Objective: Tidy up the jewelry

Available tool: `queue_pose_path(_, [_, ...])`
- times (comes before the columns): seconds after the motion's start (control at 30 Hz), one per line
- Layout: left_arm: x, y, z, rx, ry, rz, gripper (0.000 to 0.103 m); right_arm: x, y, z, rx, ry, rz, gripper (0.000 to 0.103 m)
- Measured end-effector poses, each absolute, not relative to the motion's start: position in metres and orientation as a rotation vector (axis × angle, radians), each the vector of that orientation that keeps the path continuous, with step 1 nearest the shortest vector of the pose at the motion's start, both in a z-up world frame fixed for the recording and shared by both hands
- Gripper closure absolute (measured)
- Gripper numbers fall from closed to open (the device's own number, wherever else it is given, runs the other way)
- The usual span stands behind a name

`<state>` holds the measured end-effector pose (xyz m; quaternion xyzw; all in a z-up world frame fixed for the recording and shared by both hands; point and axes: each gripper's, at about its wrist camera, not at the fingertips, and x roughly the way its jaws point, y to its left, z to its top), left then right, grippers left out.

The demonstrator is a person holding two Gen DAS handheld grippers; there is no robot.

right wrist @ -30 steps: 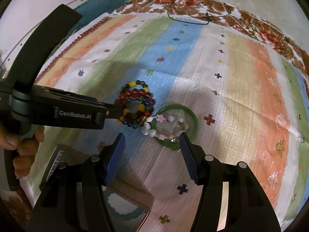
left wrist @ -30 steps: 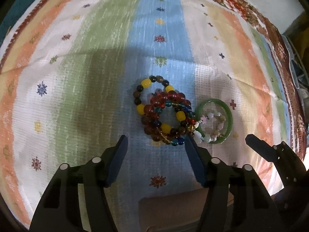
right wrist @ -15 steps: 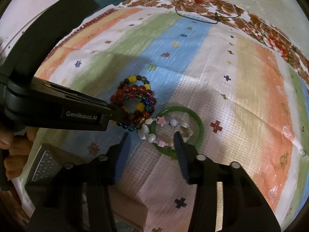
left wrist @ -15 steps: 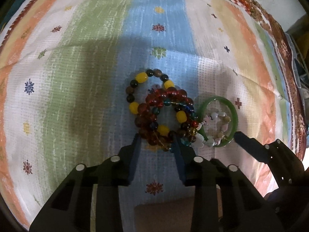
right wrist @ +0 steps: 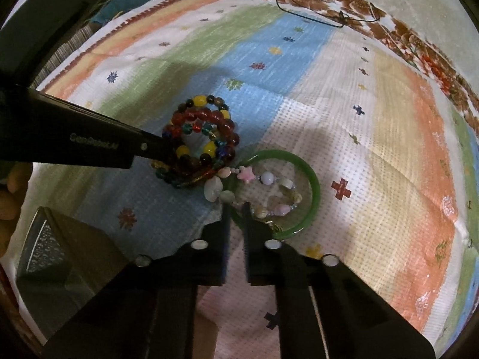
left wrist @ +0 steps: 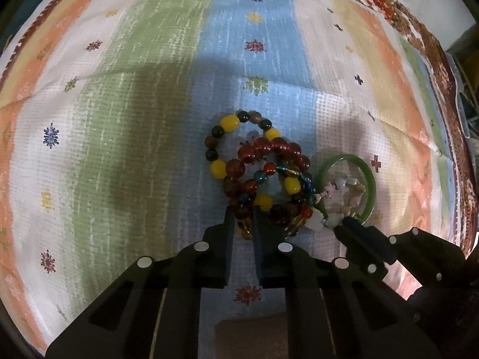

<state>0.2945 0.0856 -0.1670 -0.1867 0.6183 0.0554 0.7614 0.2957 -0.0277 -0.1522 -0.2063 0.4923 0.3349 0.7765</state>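
Several beaded bracelets (left wrist: 257,173) in red, amber, yellow and blue lie heaped on a striped cloth. My left gripper (left wrist: 243,215) points steeply down at the heap's near edge and is shut on amber beads of one bracelet. To the right lies a green bangle (left wrist: 369,179) with a pastel bead bracelet (left wrist: 338,191) inside it. In the right wrist view my right gripper (right wrist: 237,209) is shut on the near-left rim of the green bangle (right wrist: 311,179), next to the pastel bracelet (right wrist: 268,178). The left gripper (right wrist: 167,152) reaches in from the left to the beaded heap (right wrist: 203,125).
The striped cloth (right wrist: 389,149) covers the whole surface. A dark box (right wrist: 60,254) sits at the near left, close to both grippers. A thin black cord (right wrist: 314,18) lies at the far edge. A person's fingers (right wrist: 12,191) show at the left border.
Both grippers went from open to shut. The left closed on beads at the heap's near edge, and the right sank a little and closed on the green bangle's rim.
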Motion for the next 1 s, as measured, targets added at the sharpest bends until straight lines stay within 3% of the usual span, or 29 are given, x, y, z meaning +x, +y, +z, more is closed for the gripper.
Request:
queue_pose_path(0.87, [0.284,0.072,-0.148,-0.338,1.310,0.101,0.093,0.297,-0.029,-0.140,-0.443,1.012,0.744,0.101])
queue_pose_path(1.0, [0.284,0.073,-0.149,-0.340,1.314,0.098,0.093,0.298,-0.029,-0.142,-0.428,1.025,0.750,0.081])
